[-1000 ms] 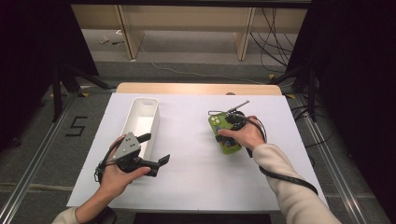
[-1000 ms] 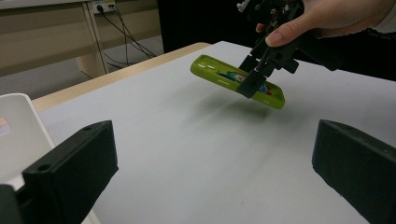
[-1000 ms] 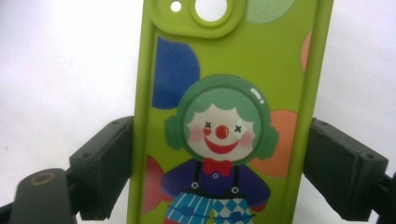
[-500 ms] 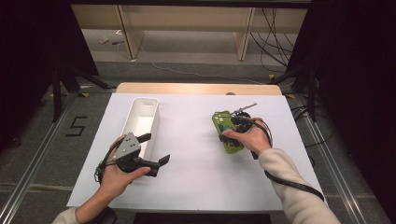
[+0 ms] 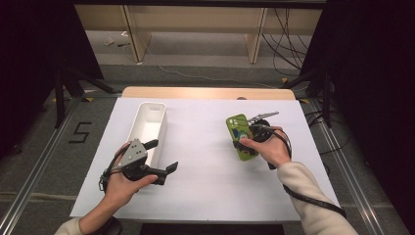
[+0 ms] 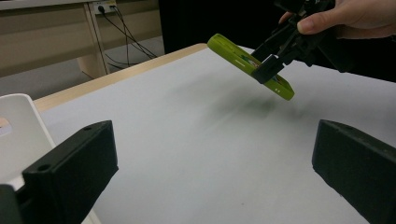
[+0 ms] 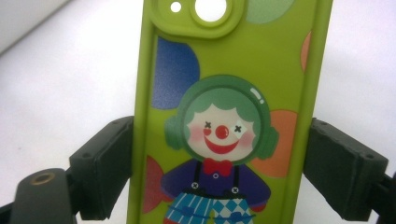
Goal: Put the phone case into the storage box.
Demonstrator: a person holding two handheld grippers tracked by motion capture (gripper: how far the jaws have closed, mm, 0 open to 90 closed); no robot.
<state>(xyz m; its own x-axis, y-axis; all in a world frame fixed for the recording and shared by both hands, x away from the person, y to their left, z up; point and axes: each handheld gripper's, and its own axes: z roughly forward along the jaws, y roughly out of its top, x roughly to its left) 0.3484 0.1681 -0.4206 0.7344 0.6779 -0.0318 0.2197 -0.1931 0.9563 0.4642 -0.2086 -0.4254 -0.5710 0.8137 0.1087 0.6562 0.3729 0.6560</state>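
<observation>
- The green case (image 5: 241, 136) is gripped across its long edges by the right gripper (image 5: 255, 133), lifted and tilted above the table (image 5: 205, 191) at 3 o'clock.
- The left gripper (image 5: 164, 159) is held released, jaws wide, at 8 o'clock beside the white bin (image 5: 147, 128).
- Risk: the slick case may be pivoted or dropped, since only narrow pads (image 7: 109, 163) bear on its edges.
- Risk: the bin rim may be struck during transfer.

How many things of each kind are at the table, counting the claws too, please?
Green phone case: 1, lifted off the table in the right claw.
White bin: 1.
Claws: 2, the left claw open.
Total: 4.
</observation>
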